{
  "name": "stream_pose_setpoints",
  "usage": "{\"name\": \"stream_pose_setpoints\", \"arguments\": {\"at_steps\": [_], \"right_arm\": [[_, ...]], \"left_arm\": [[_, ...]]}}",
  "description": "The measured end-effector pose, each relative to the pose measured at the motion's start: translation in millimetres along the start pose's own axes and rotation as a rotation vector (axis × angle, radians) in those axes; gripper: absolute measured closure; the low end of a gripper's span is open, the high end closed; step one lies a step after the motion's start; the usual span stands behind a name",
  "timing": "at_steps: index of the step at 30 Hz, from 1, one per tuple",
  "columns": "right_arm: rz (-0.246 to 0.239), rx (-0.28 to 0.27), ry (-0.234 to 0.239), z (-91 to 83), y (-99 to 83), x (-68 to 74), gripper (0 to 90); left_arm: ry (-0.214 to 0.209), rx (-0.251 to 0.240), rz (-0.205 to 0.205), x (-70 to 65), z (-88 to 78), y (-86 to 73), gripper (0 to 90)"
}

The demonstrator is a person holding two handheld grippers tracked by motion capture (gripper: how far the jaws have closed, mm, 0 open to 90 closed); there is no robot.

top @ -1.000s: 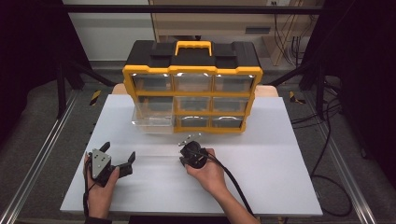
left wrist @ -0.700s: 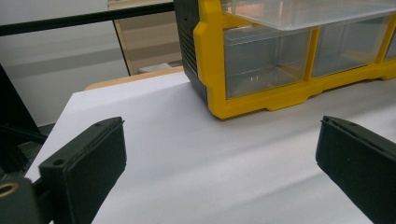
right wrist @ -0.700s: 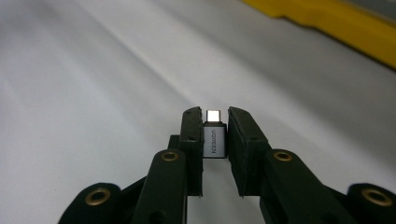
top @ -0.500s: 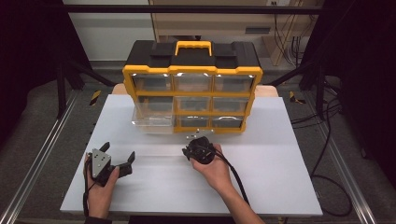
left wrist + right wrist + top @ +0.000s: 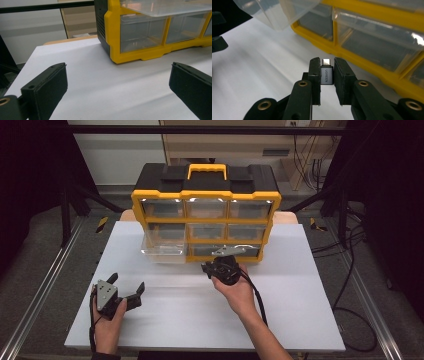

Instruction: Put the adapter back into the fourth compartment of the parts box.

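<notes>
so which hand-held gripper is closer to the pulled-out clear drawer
Right. The right hand-held gripper, shut on a small grey adapter, sits just right of the pulled-out clear drawer; the left hand-held gripper rests open, nearer the table's front edge.

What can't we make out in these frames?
- Adapter in the right hand-held gripper: sides covered by the pads in the right gripper view; too small to make out in the high view.
- Organizer drawer contents: blurred behind cloudy plastic in every view.
- Pulled-out drawer: its inside is unreadable in the high view, and cut off by the top edge in both gripper views.
</notes>
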State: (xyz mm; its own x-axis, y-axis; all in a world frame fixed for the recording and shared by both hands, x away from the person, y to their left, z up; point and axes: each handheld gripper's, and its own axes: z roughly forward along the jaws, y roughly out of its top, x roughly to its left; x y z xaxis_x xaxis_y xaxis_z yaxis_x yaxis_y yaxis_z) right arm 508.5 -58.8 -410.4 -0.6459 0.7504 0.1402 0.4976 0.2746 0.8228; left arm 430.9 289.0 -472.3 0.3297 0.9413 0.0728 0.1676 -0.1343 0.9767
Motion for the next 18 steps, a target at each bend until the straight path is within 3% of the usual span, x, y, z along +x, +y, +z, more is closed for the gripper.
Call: {"name": "stream_pose_setpoints", "arguments": {"at_steps": [7, 18], "right_arm": [[-0.021, -0.044, 0.003, -19.8, 21.6, -4.7, 76.1], [-0.006, -0.110, 0.012, -39.5, 46.3, -8.3, 76.2]], "left_arm": [[-0.003, -0.004, 0.002, -0.4, 0.9, 0.1, 1.4], [-0.005, -0.011, 0.000, 0.2, 0.6, 0.6, 1.4]]}}
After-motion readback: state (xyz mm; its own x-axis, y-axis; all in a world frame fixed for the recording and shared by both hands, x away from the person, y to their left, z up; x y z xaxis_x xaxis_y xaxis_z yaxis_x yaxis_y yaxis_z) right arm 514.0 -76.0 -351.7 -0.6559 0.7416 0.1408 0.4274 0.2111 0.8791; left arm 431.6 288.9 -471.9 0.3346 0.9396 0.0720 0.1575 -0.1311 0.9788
